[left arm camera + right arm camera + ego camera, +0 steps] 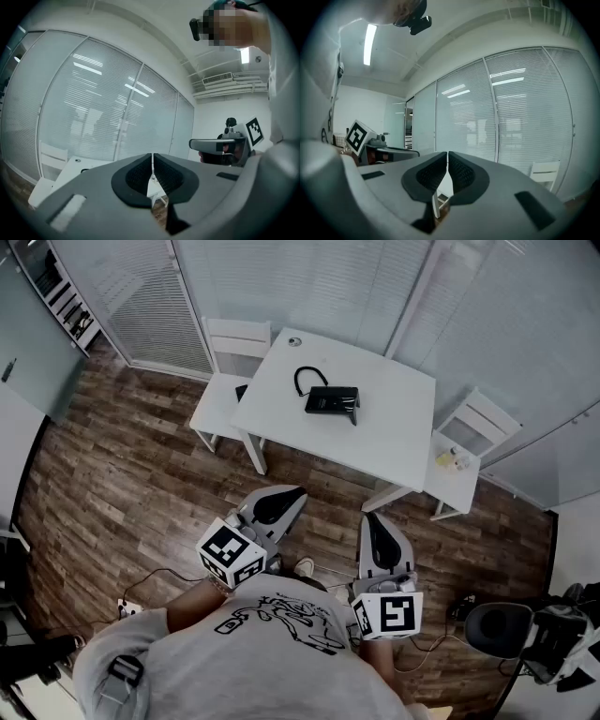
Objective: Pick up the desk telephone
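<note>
A grey T-shirt with a black line drawing is worn. The left tongs and right tongs are moulded grey, black-padded, each fitted with a marker cube.

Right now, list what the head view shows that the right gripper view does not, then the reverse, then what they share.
Head view only: the desk telephone lying on the white table. Right gripper view only: the ceiling light, and how the right hand-held gripper has its jaws together with nothing between them. Both: the window blinds, a white chair and the left hand-held gripper.
</note>
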Demonstrator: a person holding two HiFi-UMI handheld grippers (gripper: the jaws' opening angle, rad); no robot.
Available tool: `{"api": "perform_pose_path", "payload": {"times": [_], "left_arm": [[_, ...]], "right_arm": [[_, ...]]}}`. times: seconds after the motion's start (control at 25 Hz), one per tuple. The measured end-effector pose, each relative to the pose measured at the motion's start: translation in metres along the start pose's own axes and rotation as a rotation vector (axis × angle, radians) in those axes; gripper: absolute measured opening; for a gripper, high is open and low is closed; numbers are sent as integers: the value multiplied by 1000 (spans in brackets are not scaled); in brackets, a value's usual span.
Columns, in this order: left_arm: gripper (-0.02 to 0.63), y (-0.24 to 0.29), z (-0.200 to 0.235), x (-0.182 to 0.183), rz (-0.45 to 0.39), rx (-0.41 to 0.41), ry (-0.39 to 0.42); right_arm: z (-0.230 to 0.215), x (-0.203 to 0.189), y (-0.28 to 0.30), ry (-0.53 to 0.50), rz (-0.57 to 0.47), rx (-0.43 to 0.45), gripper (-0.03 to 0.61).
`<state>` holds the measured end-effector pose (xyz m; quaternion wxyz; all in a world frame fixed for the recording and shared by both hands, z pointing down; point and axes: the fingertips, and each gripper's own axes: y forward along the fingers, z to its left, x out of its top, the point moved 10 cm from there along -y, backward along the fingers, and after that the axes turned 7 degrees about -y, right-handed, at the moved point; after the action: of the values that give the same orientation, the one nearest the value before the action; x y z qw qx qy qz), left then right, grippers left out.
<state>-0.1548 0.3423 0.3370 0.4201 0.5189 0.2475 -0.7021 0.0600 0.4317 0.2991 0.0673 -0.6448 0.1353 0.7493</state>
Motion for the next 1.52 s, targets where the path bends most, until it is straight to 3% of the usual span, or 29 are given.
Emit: {"api": "perform_pose_path", "payload": {"times": [0.32,0.72,1.08,1.52], "left_arm": [[14,2,-6,-6,12,-17,-30],[14,34,-27,-12,12,-35,-27],[14,44,-37,-22,23,-8,-45],[14,59,-10,-24,30,5,-69]], "right_arm": [[1,-1,-7,-1,-12,-10,12],[-29,-11,-20,6,-14,-12,12],[-46,-18,-23,7,1,16,12],[-53,-26,8,10,26,38,12]]}}
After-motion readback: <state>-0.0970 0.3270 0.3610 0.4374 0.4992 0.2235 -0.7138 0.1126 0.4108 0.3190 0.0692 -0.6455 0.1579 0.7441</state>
